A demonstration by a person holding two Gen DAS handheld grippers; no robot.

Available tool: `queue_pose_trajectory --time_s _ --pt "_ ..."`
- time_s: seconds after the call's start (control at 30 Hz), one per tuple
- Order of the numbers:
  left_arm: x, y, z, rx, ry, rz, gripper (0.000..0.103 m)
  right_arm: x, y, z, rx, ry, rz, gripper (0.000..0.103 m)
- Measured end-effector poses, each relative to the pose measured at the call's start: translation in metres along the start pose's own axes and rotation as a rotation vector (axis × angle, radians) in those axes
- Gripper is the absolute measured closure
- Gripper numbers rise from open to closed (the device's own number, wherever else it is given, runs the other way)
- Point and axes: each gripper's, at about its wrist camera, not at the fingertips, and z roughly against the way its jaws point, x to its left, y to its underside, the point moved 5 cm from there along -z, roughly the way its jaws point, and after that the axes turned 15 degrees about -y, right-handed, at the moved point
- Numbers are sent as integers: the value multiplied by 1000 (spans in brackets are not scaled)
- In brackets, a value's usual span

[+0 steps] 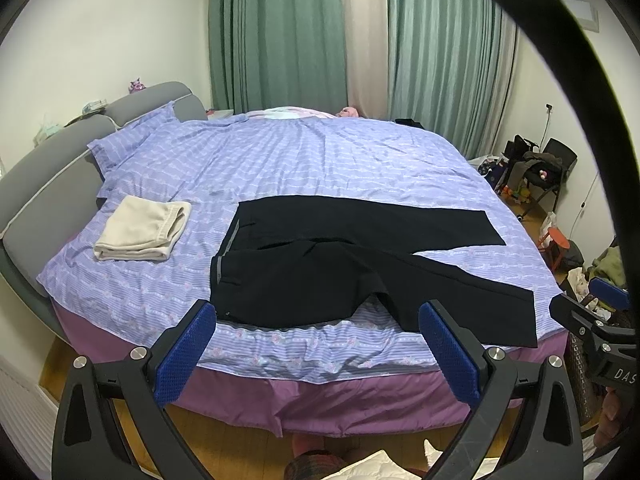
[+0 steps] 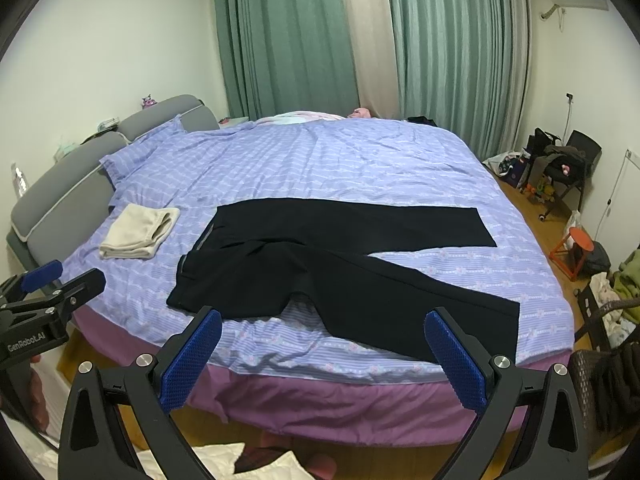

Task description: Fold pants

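Here, nearest the cameras, both grippers hang in the air off the near edge of the bed, holding nothing. Left gripper point(image 1: 316, 356) has its blue pads point(image 1: 184, 356) spread wide; right gripper point(image 2: 322, 360) likewise, pads point(image 2: 456, 360) far apart. Each also shows at the edge of the other's view, side on. Below them, wooden floor point(image 1: 60, 364) and some pale cloth at the bottom edge, blurred. The bed carries a purple skirt point(image 1: 360, 400) under a lilac striped cover point(image 1: 320, 152). On the cover, near the front edge, lie the pants point(image 1: 320, 264), black, flat, unfolded: waistband to the left, the two legs running right and splayed apart in a V, with cover showing between them. The nearer leg angles toward the front right corner of the bed, its hem close to the edge; the farther leg lies more straight across. Neither gripper touches the pants. Left of the waistband, apart from it, sits a folded beige garment point(image 1: 144, 234). Further left, a grey headboard point(image 1: 48, 184) with a matching pillow point(image 1: 132, 140) against it. At the far side, something pink point(image 1: 348, 111), too small to tell. Behind, green curtains point(image 1: 276, 36) with a pale strip between them. Right rear corner: a black chair point(image 1: 548, 168) piled with clothes, and an orange stool point(image 2: 572, 248) on the floor.
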Motion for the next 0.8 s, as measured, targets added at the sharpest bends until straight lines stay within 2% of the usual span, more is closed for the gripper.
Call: queue_pose_trajectory --time_s 0.8 --pt "11 -1 -21 41 -2 41 0 8 -3 -27 47 -19 20 1"
